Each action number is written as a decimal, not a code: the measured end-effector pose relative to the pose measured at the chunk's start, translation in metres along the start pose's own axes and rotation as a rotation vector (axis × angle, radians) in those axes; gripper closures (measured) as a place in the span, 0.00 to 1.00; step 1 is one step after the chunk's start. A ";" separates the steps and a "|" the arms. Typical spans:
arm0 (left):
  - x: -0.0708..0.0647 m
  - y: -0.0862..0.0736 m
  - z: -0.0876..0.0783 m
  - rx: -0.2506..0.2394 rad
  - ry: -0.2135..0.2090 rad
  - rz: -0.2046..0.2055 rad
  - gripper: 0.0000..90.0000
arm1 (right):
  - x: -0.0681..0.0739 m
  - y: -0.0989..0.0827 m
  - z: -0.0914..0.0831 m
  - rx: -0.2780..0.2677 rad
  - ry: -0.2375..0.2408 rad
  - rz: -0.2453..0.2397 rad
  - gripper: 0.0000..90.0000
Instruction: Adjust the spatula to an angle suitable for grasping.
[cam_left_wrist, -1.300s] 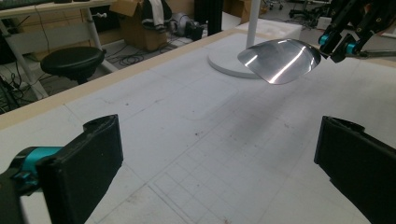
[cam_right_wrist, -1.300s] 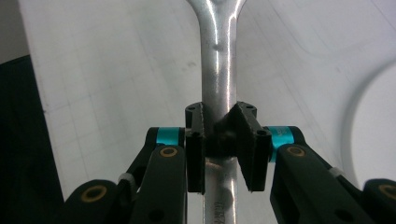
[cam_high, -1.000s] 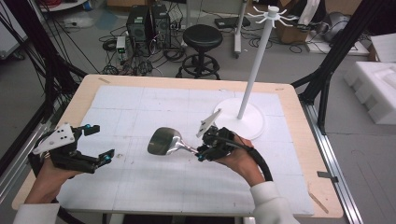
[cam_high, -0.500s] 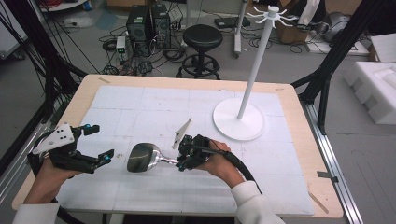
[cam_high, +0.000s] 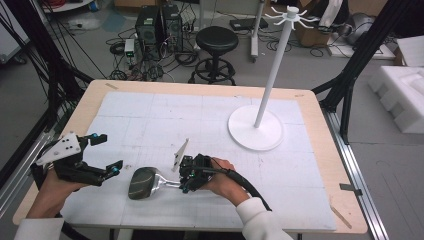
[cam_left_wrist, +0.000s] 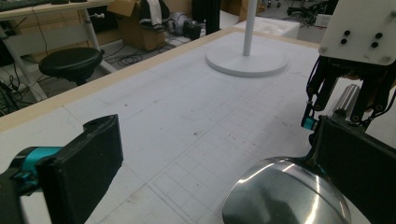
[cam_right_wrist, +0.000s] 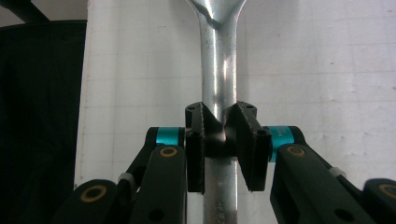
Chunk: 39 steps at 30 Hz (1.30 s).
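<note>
A shiny steel ladle (cam_high: 141, 182) lies near the table's front, bowl to the left and handle (cam_right_wrist: 218, 70) running right. My right gripper (cam_high: 184, 181) is shut on that handle, its two black pads (cam_right_wrist: 243, 133) pressing it from both sides. The ladle's bowl (cam_left_wrist: 285, 196) sits just in front of my left gripper (cam_high: 107, 155), which is open at the table's left front, its jaws spread wide with nothing between them. In the left gripper view the right gripper (cam_left_wrist: 348, 100) faces me from behind the bowl.
A white stand (cam_high: 256, 129) with a tall pole and hooked top rises at the back right of the table (cam_high: 200, 90). A white gridded mat (cam_high: 210, 120) covers the tabletop. A black stool (cam_high: 216, 40) and cables sit on the floor beyond.
My right gripper has carried the ladle leftward and toward the front, bringing the bowl close to the left gripper. The left gripper has stayed in place.
</note>
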<state>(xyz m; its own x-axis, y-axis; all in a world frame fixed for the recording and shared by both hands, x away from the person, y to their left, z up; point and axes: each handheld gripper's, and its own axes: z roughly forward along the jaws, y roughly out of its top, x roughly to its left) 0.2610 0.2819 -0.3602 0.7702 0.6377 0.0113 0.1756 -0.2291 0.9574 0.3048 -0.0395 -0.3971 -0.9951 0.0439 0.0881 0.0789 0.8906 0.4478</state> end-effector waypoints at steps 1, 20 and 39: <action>0.000 0.000 0.000 0.001 -0.001 0.000 0.02 | 0.000 0.001 0.002 0.004 -0.001 -0.007 0.84; 0.000 -0.002 0.002 0.008 -0.005 -0.001 0.02 | -0.001 -0.001 0.018 0.018 -0.015 0.004 0.56; -0.005 0.000 0.009 0.007 -0.056 0.006 0.02 | 0.008 -0.077 -0.089 -0.367 -0.201 0.080 0.00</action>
<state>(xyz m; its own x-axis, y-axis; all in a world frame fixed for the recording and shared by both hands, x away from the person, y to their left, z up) 0.2625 0.2725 -0.3630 0.8042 0.5944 0.0006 0.1751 -0.2380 0.9554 0.2956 -0.1481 -0.3514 -0.9738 0.2260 -0.0239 0.1356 0.6620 0.7371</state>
